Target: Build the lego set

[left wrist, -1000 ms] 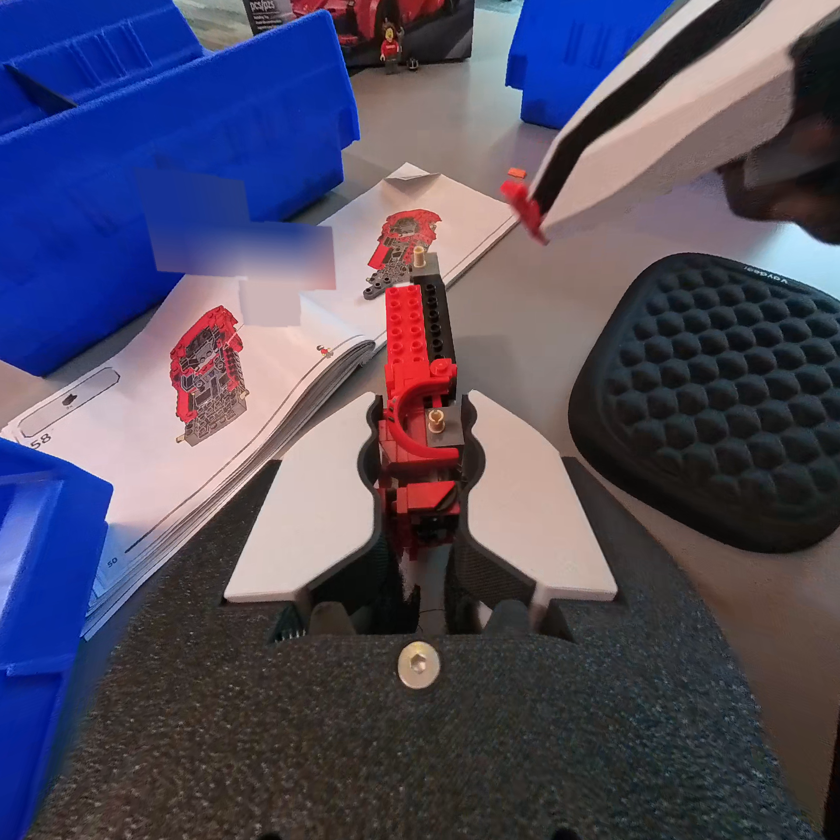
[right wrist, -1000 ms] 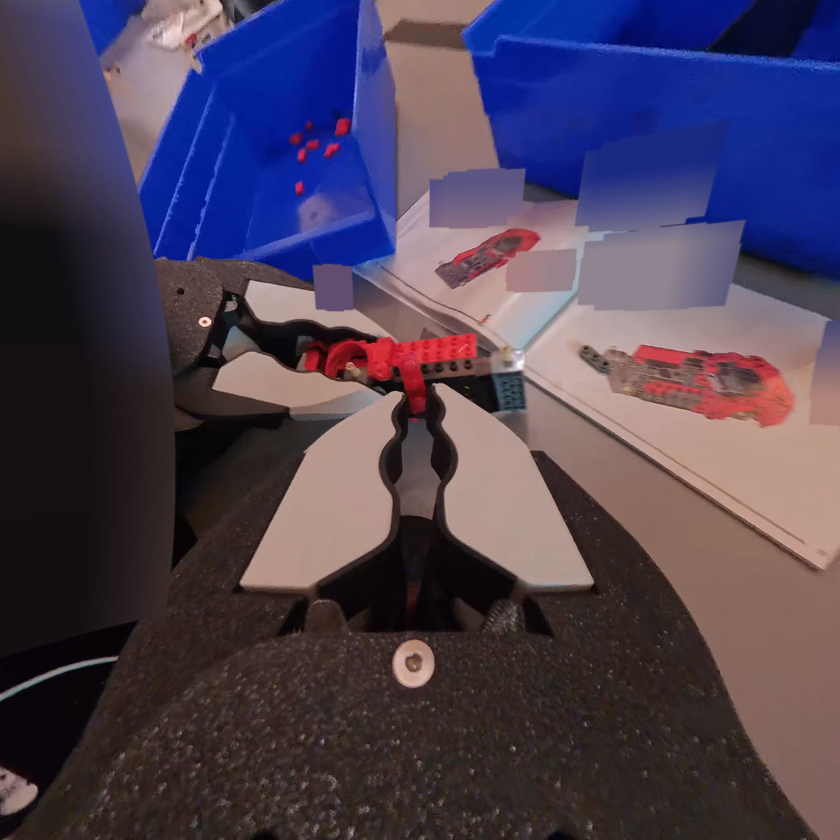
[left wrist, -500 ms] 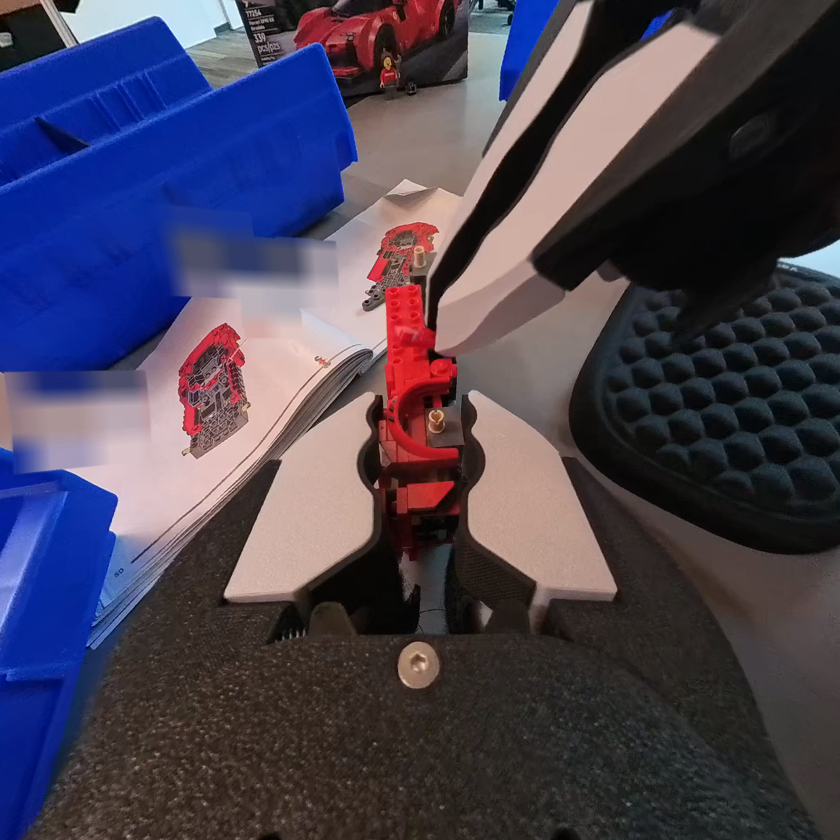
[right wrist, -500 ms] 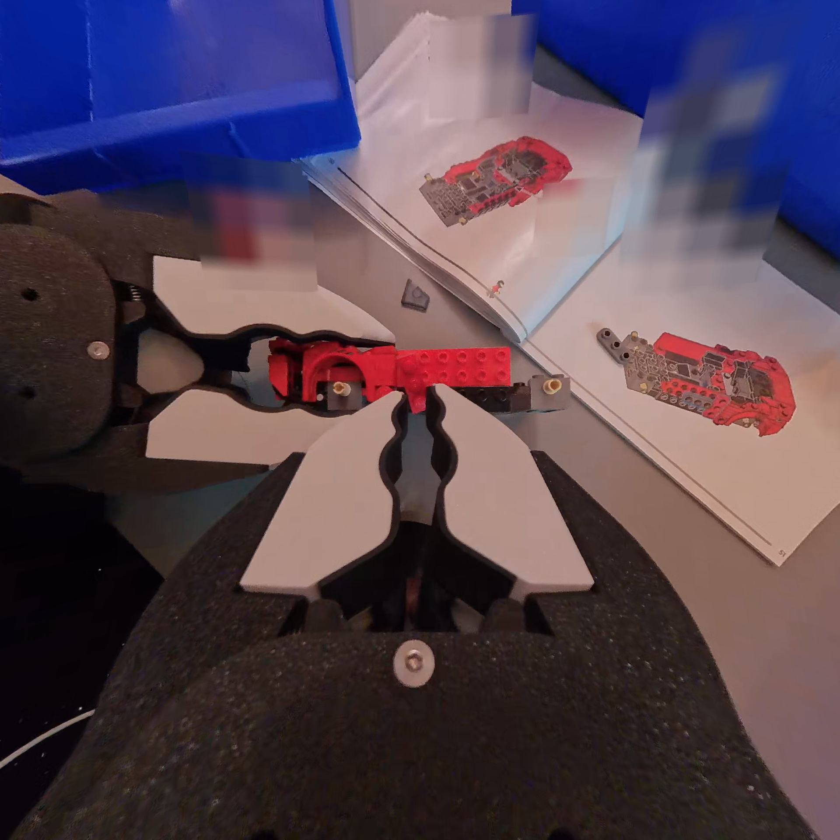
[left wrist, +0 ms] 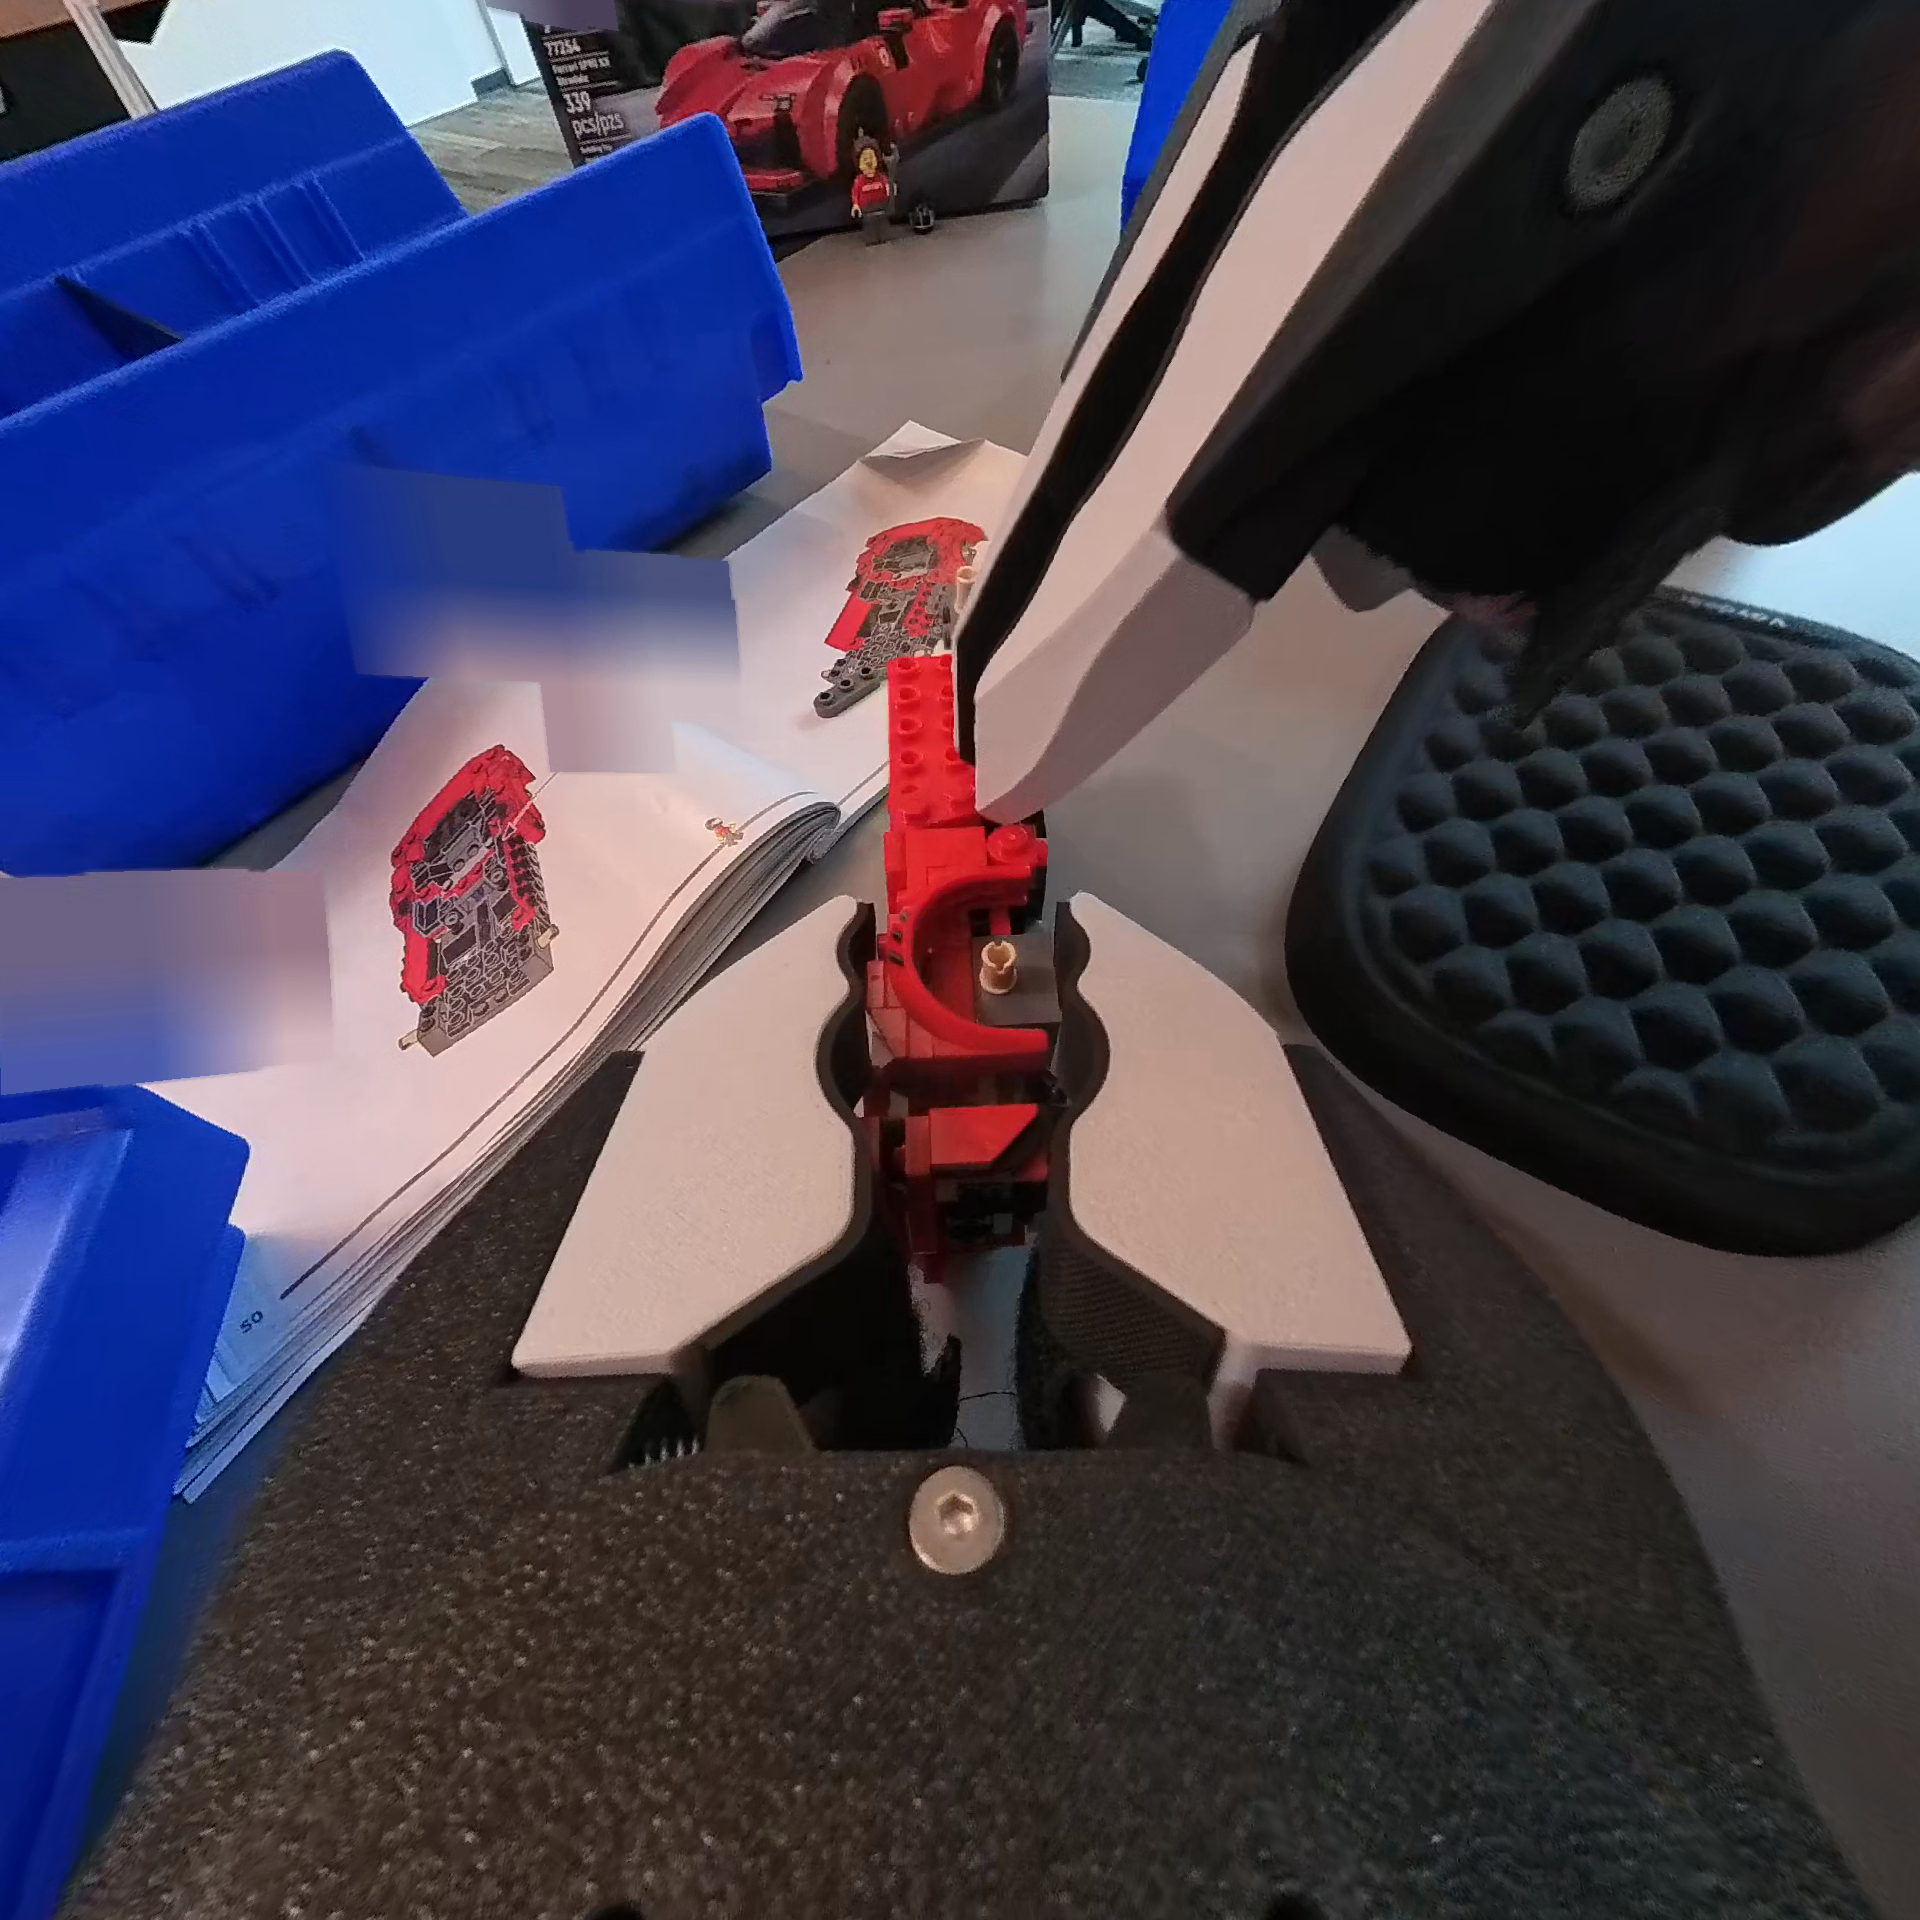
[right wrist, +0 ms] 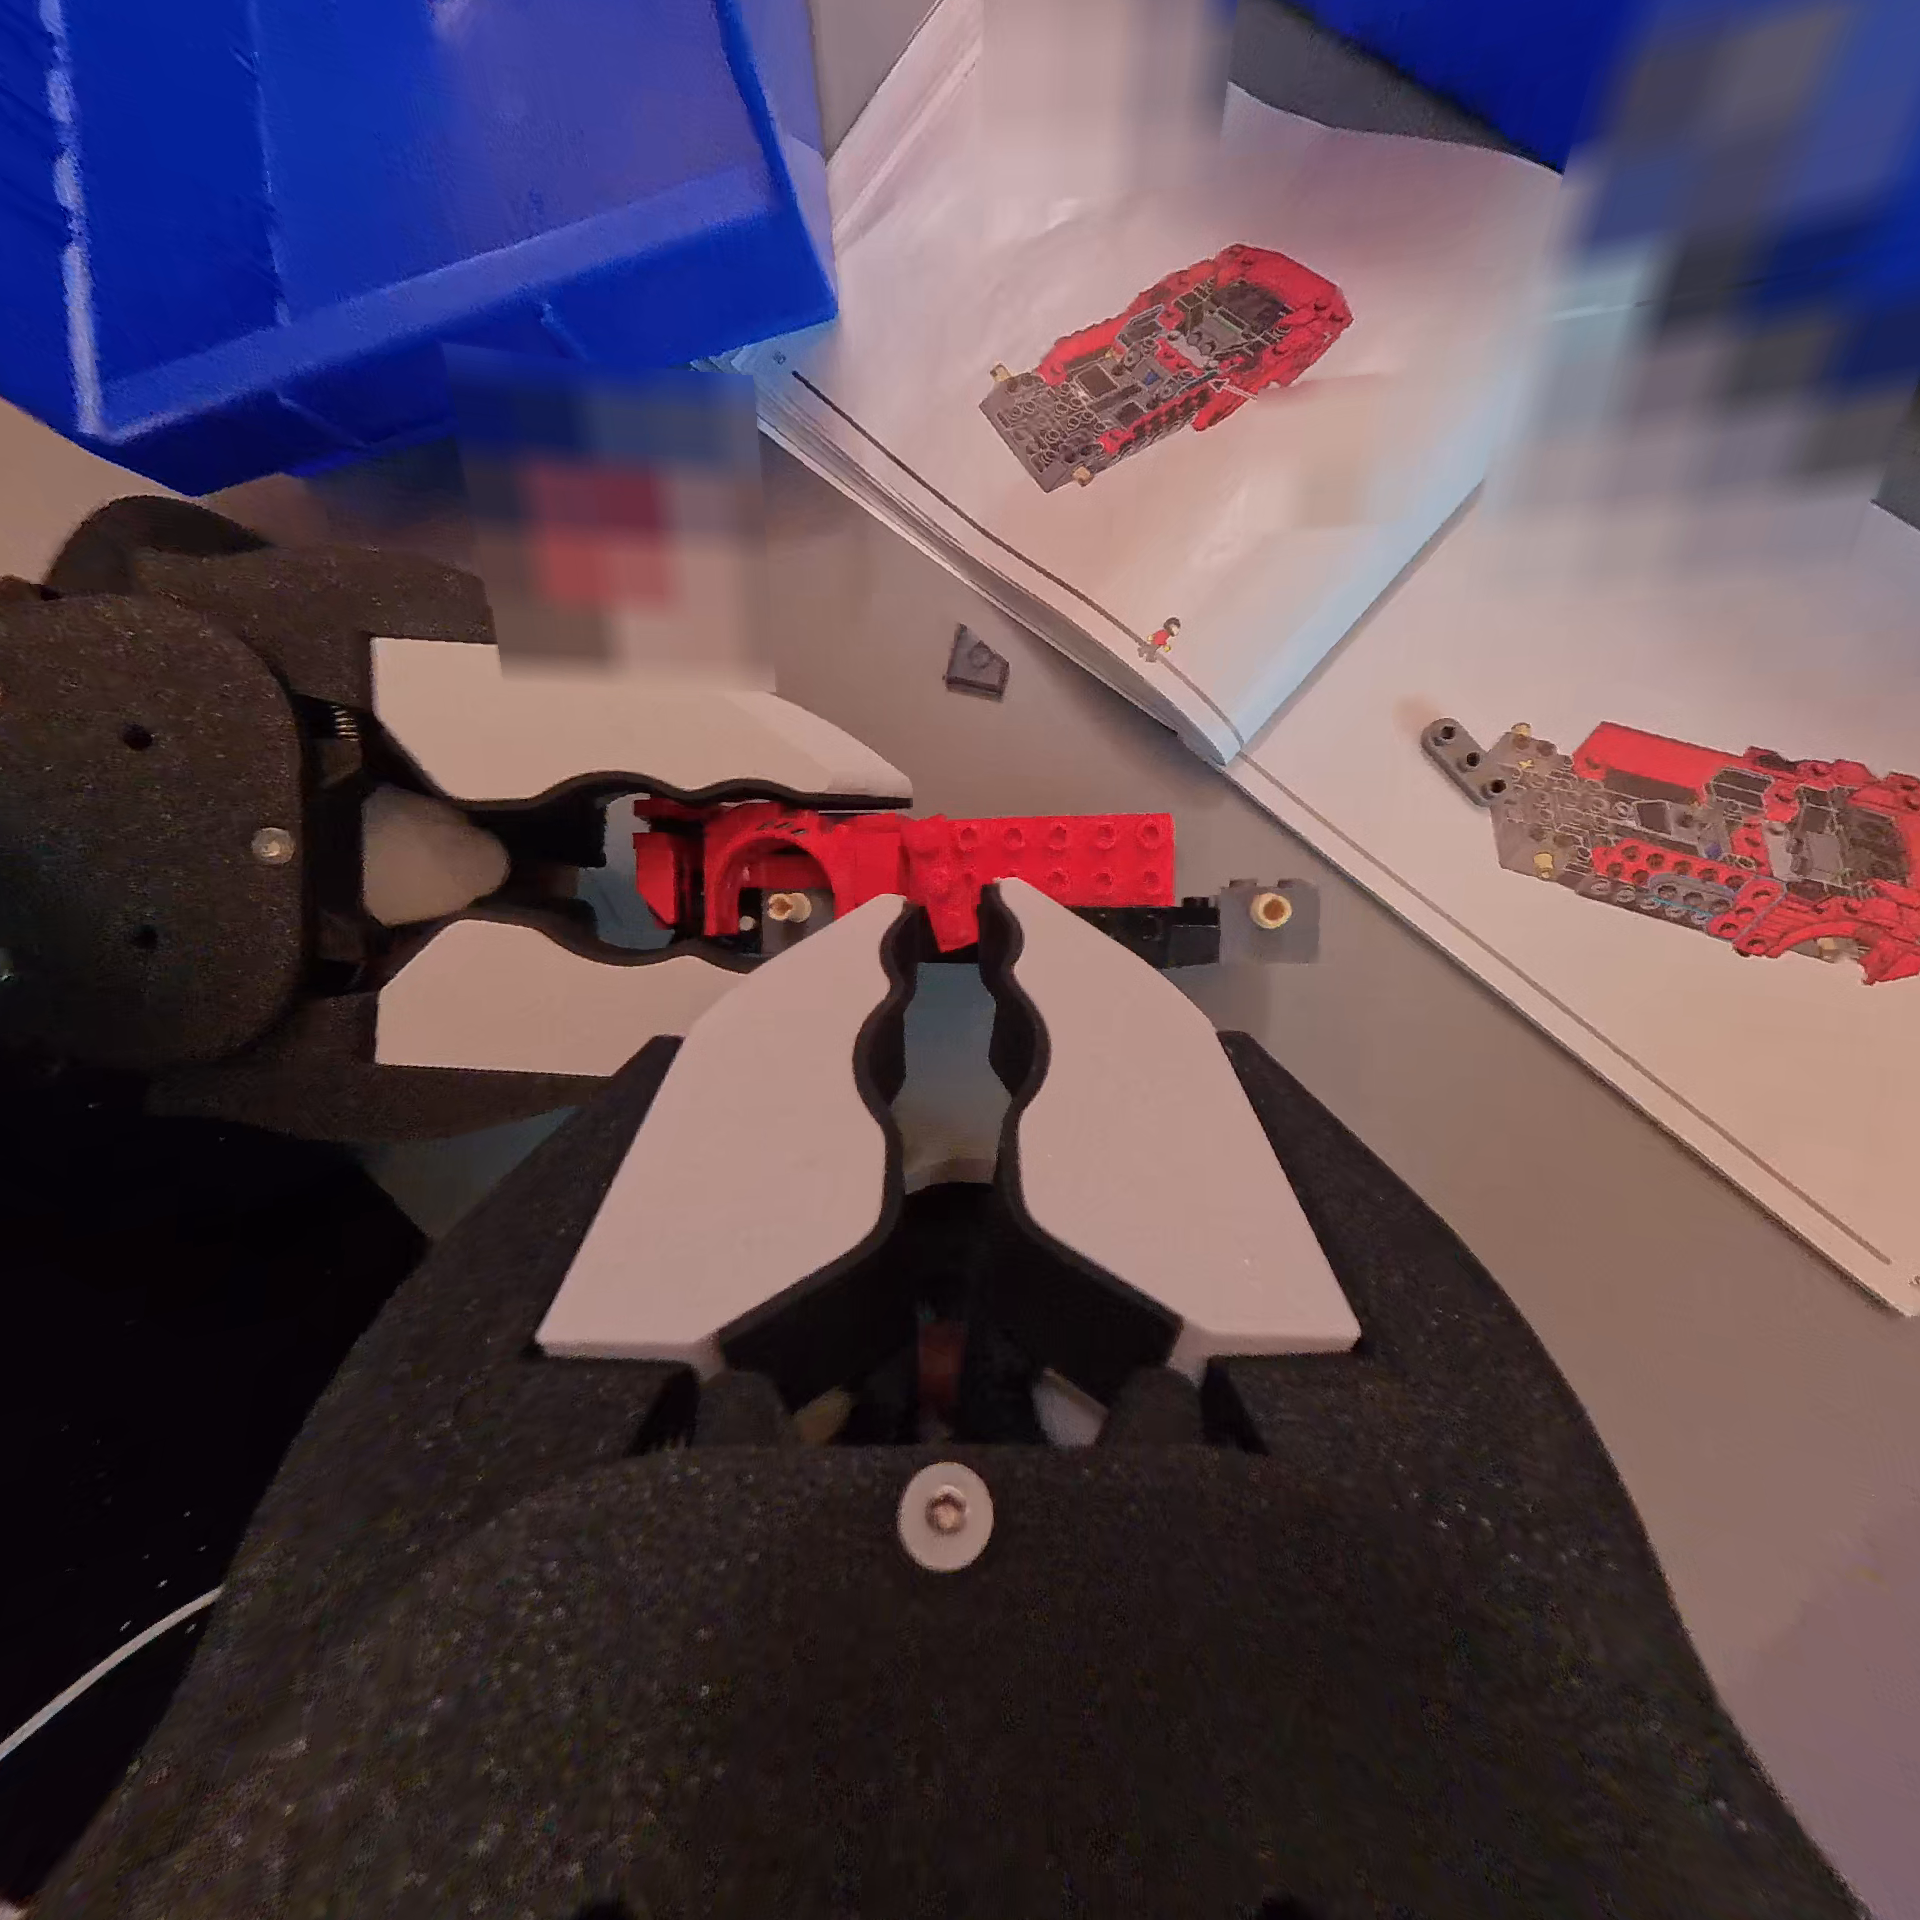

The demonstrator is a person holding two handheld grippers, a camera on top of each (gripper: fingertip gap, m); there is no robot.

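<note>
My left gripper (left wrist: 961,935) is shut on one end of a long red and black lego assembly (left wrist: 920,748), which sticks out forward above the table. My right gripper (right wrist: 945,904) is shut on a small red piece (right wrist: 951,930) and holds it against the side of the assembly's red studded plate (right wrist: 1070,852), near its middle. In the left wrist view the right gripper (left wrist: 987,800) comes down from the upper right, and its tip touches the red plate and hides the small piece. In the right wrist view the left gripper (right wrist: 831,878) grips the assembly from the left.
An open instruction booklet (left wrist: 623,831) lies on the grey table under the assembly. Blue bins (left wrist: 364,364) stand left and behind. A black honeycomb pad (left wrist: 1621,935) lies on the right. The lego box (left wrist: 831,94) stands at the back. A small dark grey piece (right wrist: 977,662) lies by the booklet. Less than 4 cm separates the two grippers' tips.
My right gripper has come down from the upper right with the small red piece and now rests it against the assembly. The left gripper has kept its hold, nearly still.
</note>
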